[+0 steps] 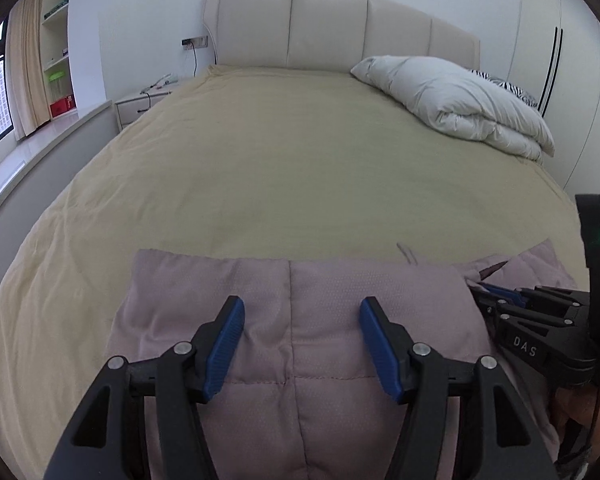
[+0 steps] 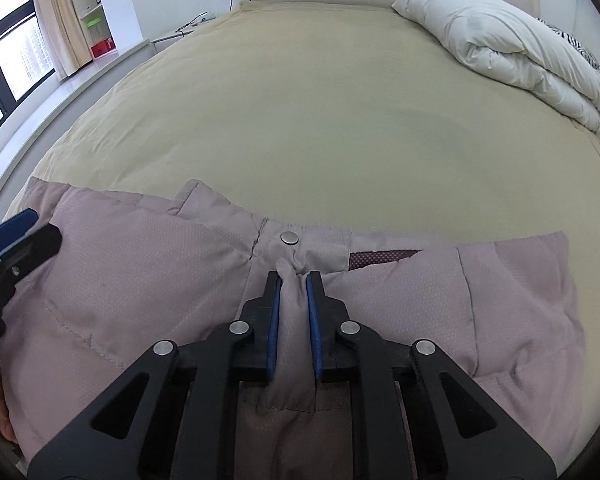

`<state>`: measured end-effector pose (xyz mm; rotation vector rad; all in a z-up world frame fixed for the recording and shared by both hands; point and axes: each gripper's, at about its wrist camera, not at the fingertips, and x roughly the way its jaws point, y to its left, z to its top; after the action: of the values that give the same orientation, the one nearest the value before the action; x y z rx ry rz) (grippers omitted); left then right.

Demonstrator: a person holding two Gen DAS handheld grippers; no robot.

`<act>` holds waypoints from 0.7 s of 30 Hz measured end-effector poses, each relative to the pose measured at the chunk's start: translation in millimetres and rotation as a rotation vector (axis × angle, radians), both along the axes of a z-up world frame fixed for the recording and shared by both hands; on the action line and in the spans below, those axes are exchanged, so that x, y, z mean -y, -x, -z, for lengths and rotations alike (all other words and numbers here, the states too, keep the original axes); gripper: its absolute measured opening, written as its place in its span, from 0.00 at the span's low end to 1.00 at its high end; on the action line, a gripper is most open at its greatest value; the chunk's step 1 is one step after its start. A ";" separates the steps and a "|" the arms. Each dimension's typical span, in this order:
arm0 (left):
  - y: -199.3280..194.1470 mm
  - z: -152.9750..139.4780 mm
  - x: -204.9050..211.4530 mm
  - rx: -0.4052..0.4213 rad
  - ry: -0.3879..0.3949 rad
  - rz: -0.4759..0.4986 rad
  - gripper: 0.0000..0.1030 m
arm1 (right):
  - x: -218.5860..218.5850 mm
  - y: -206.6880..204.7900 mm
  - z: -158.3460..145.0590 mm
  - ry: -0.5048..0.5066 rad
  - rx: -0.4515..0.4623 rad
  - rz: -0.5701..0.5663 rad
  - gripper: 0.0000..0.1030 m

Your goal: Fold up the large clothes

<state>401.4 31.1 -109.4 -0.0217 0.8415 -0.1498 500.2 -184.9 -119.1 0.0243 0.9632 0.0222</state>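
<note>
Right pinch set, left still to bite on the quilted jacket

My right hand-held gripper point(image 2: 293, 280) pinches a ridge of the mauve jacket point(image 2: 140, 280) just below its snap button point(image 2: 288, 237), anchoring that edge for lifting. My left hand-held gripper point(image 1: 302, 312) hangs spread over the jacket's panel on the bed point(image 1: 300, 152), clamping nothing, I judge ready to grab.

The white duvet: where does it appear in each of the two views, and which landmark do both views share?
Left wrist view: the duvet lies folded at upper right, on the far right side of the bed, below the headboard.
Right wrist view: the duvet lies at the top right corner, on the same side of the bed.
Shared landmark: the wall socket left of the headboard.
</note>
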 end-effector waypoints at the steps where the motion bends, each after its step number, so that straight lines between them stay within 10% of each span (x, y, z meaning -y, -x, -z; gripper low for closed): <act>1: -3.3 5.0 -0.3 -0.007 0.006 -0.001 0.62 | 1.9 -4.3 6.5 -0.018 -0.009 0.002 0.12; 21: -28.0 46.7 4.6 -0.060 -0.006 -0.001 0.65 | 23.6 -7.8 48.2 -0.069 0.011 0.022 0.12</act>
<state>429.5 26.5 -156.0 -0.0211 0.9013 -0.1464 508.0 -208.4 -167.2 0.0983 0.9511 0.0347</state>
